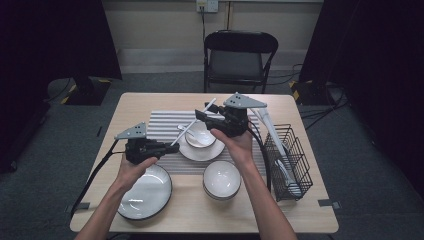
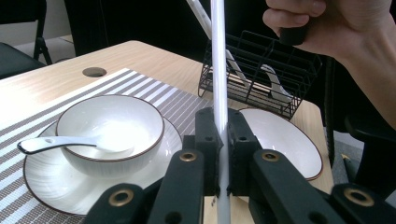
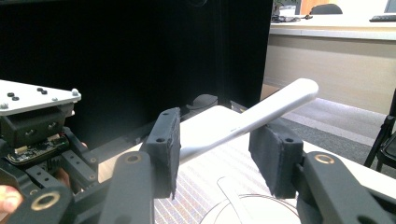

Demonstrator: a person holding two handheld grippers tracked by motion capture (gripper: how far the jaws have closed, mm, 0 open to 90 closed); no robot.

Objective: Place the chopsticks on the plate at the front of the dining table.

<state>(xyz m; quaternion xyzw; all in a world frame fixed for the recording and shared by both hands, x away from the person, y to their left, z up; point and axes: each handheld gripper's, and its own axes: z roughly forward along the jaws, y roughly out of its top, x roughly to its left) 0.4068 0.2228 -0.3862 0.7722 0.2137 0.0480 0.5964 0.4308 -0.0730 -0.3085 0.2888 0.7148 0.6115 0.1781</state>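
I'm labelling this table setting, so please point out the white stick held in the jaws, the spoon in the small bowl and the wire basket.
white stick (image 2: pixel 219 70), left gripper view, on its shaft above the jaws.
spoon (image 2: pixel 51 143), left gripper view, on its handle.
wire basket (image 1: pixel 300 165), high view, on its right wall.

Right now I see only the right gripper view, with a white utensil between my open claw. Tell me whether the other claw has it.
Observer: Yes. In the left gripper view the left claw is shut on the white utensil, pads pressing both sides.
Operator: Name what sits nearest my wrist.
Observer: An empty bowl, just left of it in the high view.
Operator: Report anything on my other side.
Observer: A black wire rack holding more white utensils, at the right of the high view.
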